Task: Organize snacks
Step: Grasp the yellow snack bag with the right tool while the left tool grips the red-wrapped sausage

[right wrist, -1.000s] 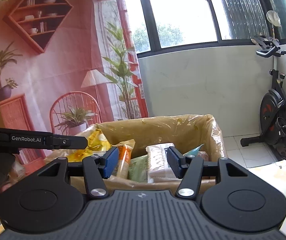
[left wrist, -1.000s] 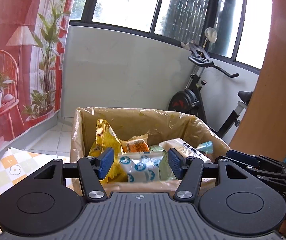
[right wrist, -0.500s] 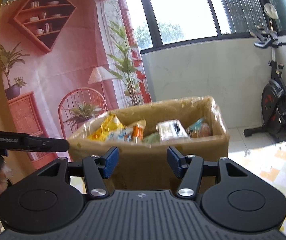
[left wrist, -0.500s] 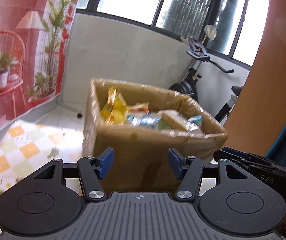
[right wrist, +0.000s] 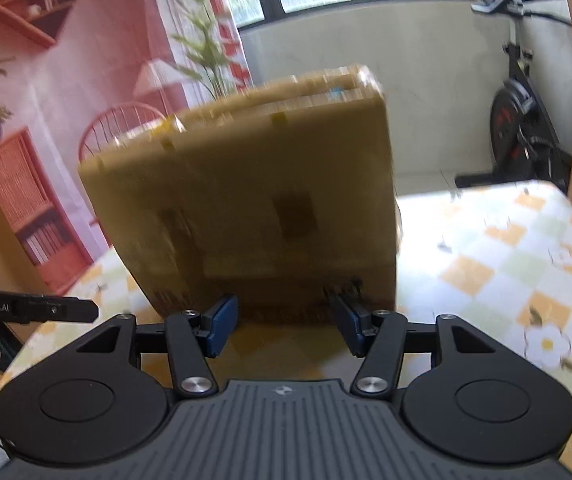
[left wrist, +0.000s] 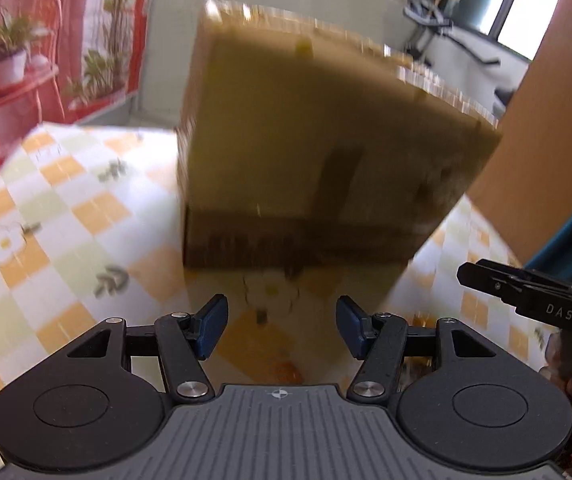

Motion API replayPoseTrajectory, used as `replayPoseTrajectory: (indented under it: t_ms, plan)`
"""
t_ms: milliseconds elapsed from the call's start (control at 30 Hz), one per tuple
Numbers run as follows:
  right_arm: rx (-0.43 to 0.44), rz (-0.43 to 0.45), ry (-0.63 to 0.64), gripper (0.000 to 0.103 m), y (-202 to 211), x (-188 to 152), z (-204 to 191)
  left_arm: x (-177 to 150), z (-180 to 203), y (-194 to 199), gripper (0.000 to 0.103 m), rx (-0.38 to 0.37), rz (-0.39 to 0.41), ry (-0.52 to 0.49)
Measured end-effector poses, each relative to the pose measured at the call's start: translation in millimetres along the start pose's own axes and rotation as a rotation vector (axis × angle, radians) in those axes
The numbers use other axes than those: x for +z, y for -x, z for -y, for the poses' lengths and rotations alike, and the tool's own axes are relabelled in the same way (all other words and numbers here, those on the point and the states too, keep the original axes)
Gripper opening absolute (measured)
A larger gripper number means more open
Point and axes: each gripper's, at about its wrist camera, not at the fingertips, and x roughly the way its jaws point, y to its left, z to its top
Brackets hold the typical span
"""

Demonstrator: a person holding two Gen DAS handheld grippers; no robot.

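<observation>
Cardboard snack box upright on checkered desk; both grippers' jaws spread, empty, low before it, probably positioned to reach in.

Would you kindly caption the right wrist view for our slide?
Open right gripper faces a blurred cardboard box on the checkered tablecloth.

A brown cardboard box stands upright on the checkered tablecloth, its near side blurred; its contents are hidden from this low angle.
</observation>
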Motion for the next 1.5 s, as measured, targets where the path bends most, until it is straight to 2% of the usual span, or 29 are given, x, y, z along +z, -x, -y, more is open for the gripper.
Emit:
replayPoseTrajectory:
  t_ms: [300, 567, 667, 867, 933, 1067, 1167, 1500]
  plan:
    - [-0.048, -0.173, -0.004, 0.057, -16, -42, 4, -24, -6, -32, 0.062, 0.002, -0.122, 0.057]
    - [-0.128, -0.257, -0.093, 0.059, -33, -60, 19, -34, -9, -41, 0.062, 0.023, -0.161, 0.086]
    - [-0.112, -0.257, -0.123, 0.059, -36, -62, 26, -36, -4, -45, 0.062, 0.020, -0.168, 0.076]
    - [-0.101, -0.235, -0.042, 0.060, -48, -59, 19, -39, 2, -50, 0.062, 0.025, -0.184, 0.058]
    - [-0.102, -0.222, -0.003, 0.057, -52, -60, 16, -39, 1, -51, 0.062, 0.029, -0.188, 0.061]
    - [-0.127, -0.179, 0.074, 0.045, -59, -68, 7, -40, 1, -55, 0.061, 0.038, -0.190, 0.071]
    - [-0.127, -0.137, 0.059, 0.040, -54, -74, 11, -39, 3, -56, 0.061, 0.039, -0.188, 0.065]
    - [-0.123, -0.085, 0.106, 0.040, -50, -83, 10, -40, 7, -58, 0.059, 0.057, -0.176, 0.031]
